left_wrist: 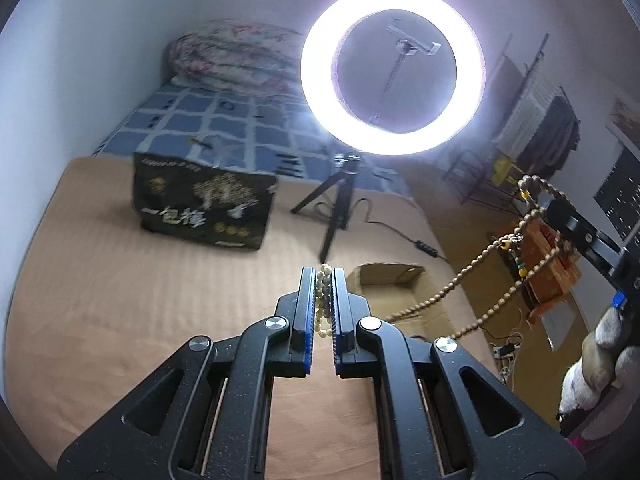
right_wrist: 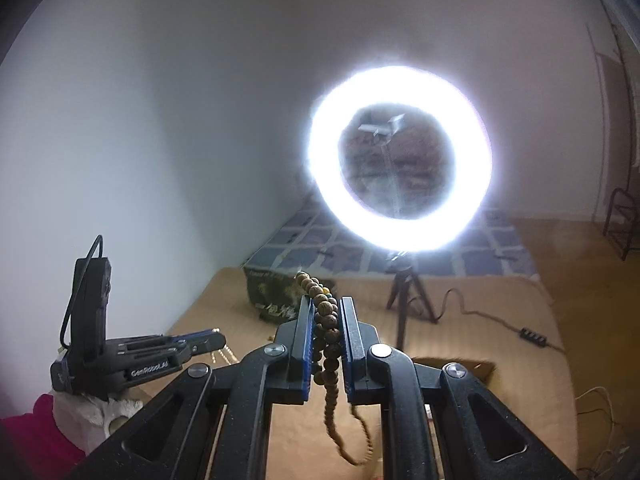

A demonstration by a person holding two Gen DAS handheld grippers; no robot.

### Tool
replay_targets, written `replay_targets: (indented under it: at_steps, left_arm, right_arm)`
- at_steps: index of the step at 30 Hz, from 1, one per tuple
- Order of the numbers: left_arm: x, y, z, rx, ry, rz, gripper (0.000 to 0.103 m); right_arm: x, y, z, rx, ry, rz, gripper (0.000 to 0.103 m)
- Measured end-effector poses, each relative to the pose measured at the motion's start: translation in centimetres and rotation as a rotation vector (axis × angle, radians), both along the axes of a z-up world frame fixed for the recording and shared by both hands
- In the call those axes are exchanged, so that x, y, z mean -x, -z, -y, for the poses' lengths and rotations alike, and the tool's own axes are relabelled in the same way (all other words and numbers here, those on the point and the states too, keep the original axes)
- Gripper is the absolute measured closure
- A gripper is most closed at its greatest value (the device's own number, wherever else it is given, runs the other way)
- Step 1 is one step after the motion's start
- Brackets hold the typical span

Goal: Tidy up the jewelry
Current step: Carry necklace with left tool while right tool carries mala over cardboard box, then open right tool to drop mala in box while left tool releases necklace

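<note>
Left wrist view: left gripper (left_wrist: pixel 324 276) clamped on pale small-bead bracelet (left_wrist: pixel 322 300); right gripper (right_wrist: pixel 325 308) pinching long brown wooden bead strand (right_wrist: pixel 326 320), raised above tan padded counter (left_wrist: pixel 140 300). Risk: hanging loops swinging, snagging, slipping out.

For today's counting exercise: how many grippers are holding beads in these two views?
2. The left gripper is shut on pale beads above the mat; the right gripper is shut on a brown bead string beside it.

Both grippers' fingers (left_wrist: pixel 306 312) (right_wrist: pixel 304 340) clamped, raised.
</note>
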State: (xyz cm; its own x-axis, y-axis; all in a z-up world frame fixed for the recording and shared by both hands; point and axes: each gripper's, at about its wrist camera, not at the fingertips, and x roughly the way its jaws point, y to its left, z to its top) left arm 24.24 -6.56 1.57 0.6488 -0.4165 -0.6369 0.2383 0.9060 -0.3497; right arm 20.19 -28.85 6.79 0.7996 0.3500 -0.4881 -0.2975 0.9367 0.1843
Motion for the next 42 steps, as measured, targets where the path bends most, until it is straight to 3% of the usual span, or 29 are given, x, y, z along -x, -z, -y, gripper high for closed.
replay_targets:
  at_steps: [7,16,30,42]
  left_arm:
    - [-0.4,-0.7,4.3,0.0,0.071,0.009,0.098]
    - [-1.2,0.7,9.8,-0.014,0.141,-0.01,0.098]
    - [-3.0,6.3,15.5,-0.051,0.194,-0.102,0.098]
    - [-3.7,9.6,16.6,-0.086,0.201,-0.157,0.098]
  right_arm:
    - [-0.5,-0.5,2.6,0.042,0.052,0.012,0.093]
    - [-2.5,1.3,5.9,0.091,0.123,-0.029,0.093]
    - [-5.3,7.2,11.0,0.094,0.201,-0.137,0.093]
    - [-7.0,13.2,12.5,0.076,0.228,-0.249,0.093]
